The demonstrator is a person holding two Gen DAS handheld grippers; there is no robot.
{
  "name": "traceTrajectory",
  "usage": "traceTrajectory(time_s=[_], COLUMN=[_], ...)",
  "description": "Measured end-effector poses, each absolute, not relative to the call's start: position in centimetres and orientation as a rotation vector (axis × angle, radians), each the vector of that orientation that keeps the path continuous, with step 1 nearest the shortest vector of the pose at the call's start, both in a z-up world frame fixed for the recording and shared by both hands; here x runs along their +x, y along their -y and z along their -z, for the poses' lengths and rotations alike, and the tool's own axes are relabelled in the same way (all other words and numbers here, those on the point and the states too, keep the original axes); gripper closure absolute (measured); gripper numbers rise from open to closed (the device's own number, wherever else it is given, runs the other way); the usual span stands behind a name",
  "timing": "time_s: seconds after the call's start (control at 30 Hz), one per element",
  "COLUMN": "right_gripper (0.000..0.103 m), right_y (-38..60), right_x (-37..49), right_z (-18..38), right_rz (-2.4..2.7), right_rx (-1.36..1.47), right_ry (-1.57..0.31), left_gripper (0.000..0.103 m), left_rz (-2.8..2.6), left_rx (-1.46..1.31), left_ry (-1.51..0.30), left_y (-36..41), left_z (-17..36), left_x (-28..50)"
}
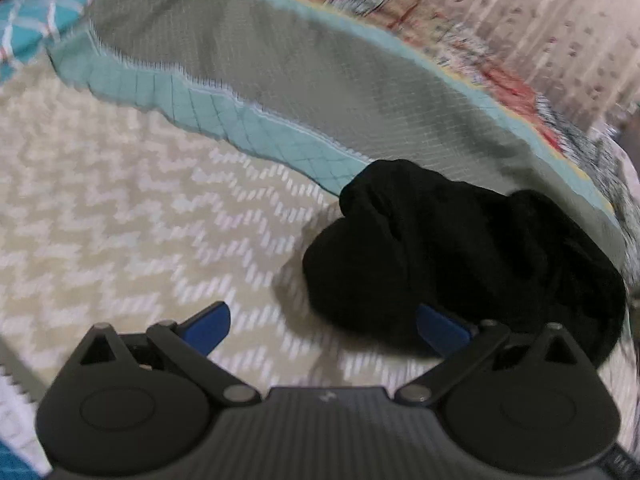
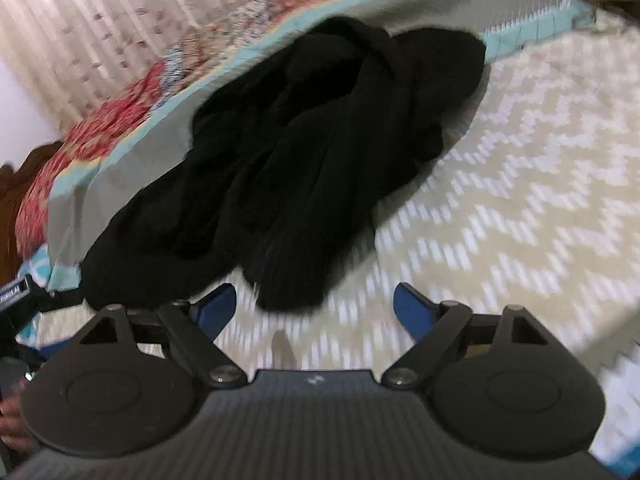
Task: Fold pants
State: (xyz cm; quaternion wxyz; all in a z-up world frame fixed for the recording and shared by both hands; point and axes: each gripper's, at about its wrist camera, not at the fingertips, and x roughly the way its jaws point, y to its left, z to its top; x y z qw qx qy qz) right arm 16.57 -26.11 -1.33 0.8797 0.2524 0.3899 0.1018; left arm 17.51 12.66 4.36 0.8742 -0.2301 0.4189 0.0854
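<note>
The black pants [image 1: 460, 248] lie in a crumpled heap on the beige zigzag bedspread [image 1: 120, 208], partly over the edge of a grey and teal quilt [image 1: 280, 68]. My left gripper [image 1: 324, 330] stands open just short of the heap, its right blue fingertip [image 1: 440, 326] close against the dark cloth. In the right wrist view the same pants [image 2: 304, 152] spread from the quilt [image 2: 120, 184] down toward me. My right gripper [image 2: 316, 312] is open, hovering above the heap's near edge, with nothing pressed between its blue pads.
A red patterned blanket [image 2: 104, 132] lies beyond the quilt, with a pale curtain [image 1: 560, 32] behind it. A teal lattice pillow [image 1: 36, 24] sits at the far left. A hand [image 2: 12, 420] and a strap show at the lower left of the right wrist view.
</note>
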Motion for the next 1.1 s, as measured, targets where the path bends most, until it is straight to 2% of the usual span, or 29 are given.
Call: traceTrajectory(time_s=[0.03, 0.07, 0.1, 0.13, 0.23, 0.6, 0.63, 0.73, 0.87, 1.0, 1.03, 1.07, 1.1], right_gripper=[0.017, 0.021, 0.051, 0.082, 0.090, 0.091, 0.101, 0.101, 0.101, 0.091, 0.073, 0.045, 0.036], right_y=[25.9, 25.6, 25.4, 25.1, 26.4, 41.0, 42.3, 44.0, 46.2, 45.5, 44.9, 44.5, 44.4], right_x=[17.7, 18.5, 18.8, 19.3, 18.5, 9.2, 8.2, 6.8, 7.7, 7.5, 7.1, 7.0, 6.6], right_z=[1.6, 1.8, 1.7, 1.5, -0.2, -11.1, -12.0, -13.7, -13.4, -12.0, -11.5, -10.5, -10.1], right_rz=[-0.208, -0.207, -0.215, -0.241, -0.240, 0.000, 0.028, 0.099, 0.167, 0.098, 0.089, 0.085, 0.090], right_rx=[0.544, 0.549, 0.545, 0.534, 0.538, 0.480, 0.477, 0.434, 0.382, 0.379, 0.357, 0.341, 0.340], right_ry=[-0.827, -0.836, -0.835, -0.847, -0.793, -0.401, -0.367, -0.294, -0.301, -0.370, -0.399, -0.433, -0.452], left_gripper=[0.009, 0.035, 0.069, 0.080, 0.085, 0.090, 0.090, 0.090, 0.090, 0.090, 0.090, 0.090, 0.090], left_rz=[-0.196, -0.200, -0.192, -0.163, -0.123, 0.086, 0.084, 0.072, -0.002, -0.026, -0.028, -0.032, -0.033], left_rx=[-0.512, -0.526, -0.542, -0.579, -0.619, -0.733, -0.726, -0.706, -0.724, -0.780, -0.772, -0.753, -0.736], left_ry=[-0.898, -0.913, -0.936, -0.972, -0.941, -0.783, -0.780, -0.767, -0.764, -0.778, -0.777, -0.776, -0.774], left_y=[-12.6, -12.4, -12.4, -12.3, -12.6, -16.7, -17.0, -18.0, -20.0, -21.6, -21.4, -21.1, -20.9], left_z=[-3.6, -3.0, -2.5, -1.8, -2.3, -10.3, -10.8, -11.5, -11.3, -9.2, -9.1, -9.2, -9.2], left_x=[18.7, 18.9, 19.2, 19.6, 17.8, 3.2, 1.7, -2.4, -6.5, -7.3, -7.1, -6.9, -6.6])
